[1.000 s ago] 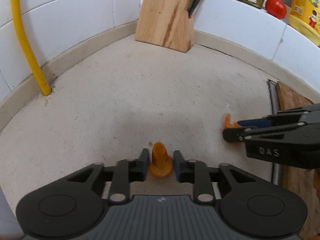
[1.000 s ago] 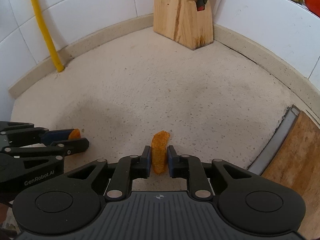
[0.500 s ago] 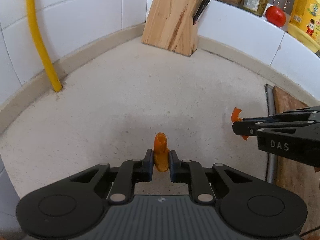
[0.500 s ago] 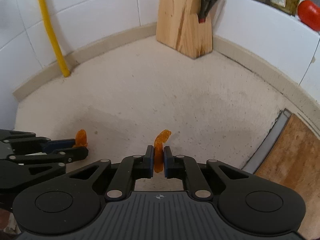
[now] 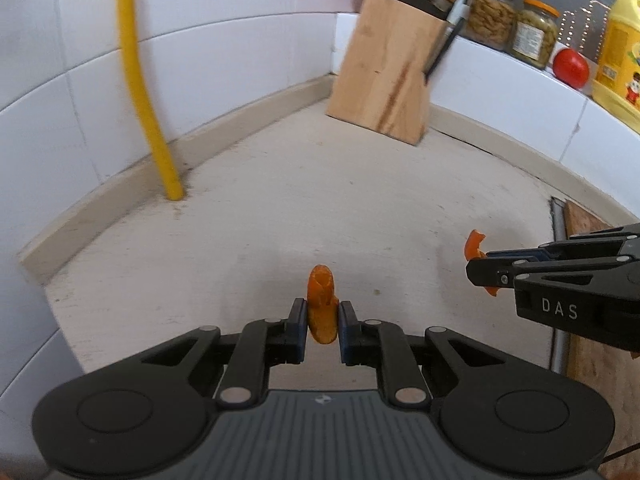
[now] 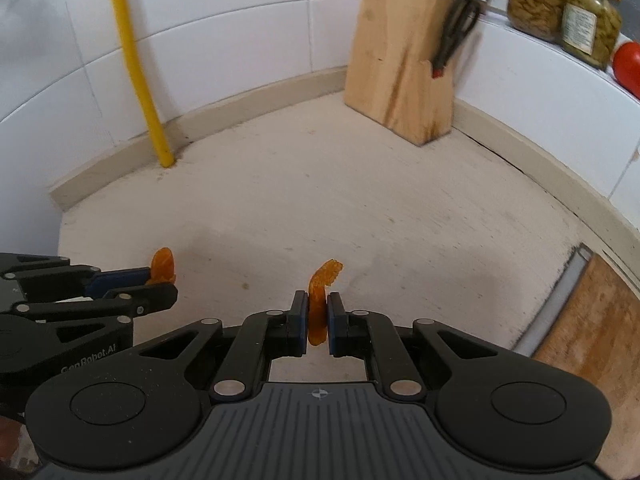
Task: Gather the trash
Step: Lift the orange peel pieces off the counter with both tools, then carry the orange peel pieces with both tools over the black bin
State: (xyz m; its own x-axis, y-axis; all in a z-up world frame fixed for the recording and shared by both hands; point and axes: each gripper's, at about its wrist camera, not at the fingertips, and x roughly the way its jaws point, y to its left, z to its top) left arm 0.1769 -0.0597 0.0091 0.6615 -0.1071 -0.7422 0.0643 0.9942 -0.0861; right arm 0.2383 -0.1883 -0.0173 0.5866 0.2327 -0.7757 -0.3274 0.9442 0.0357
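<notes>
1. Left wrist view: the left gripper (image 5: 323, 320) is seen closed narrowly on an orange peel scrap (image 5: 321, 308), which stands upright between the pads and juts beyond the fingertips. The bench (image 5: 320, 208) lies below and ahead of the gripper, with the scrap apparently clear of it. To the right of this gripper, the right gripper (image 5: 478, 270) is seen side-on, with a second peel (image 5: 473, 245) showing above and below its tips.

2. Right wrist view: the right gripper (image 6: 318, 320) is clamped narrowly on a thin curled peel strip (image 6: 320, 300), whose free end curls over to the right above the pads. To its left, the left gripper (image 6: 162, 282) is seen with its scrap (image 6: 162, 265) at the tips. A knife block (image 6: 396, 68) stands well ahead, in the bench corner.

3. Step in hand, as judged: both pieces of trash are secured and held off the bench; pick-up is taken as complete.

4. Next move, as judged: carriage to a bin is called for. No bin is seen in either view. A steady grip is required, the strip being thin and limp.
</notes>
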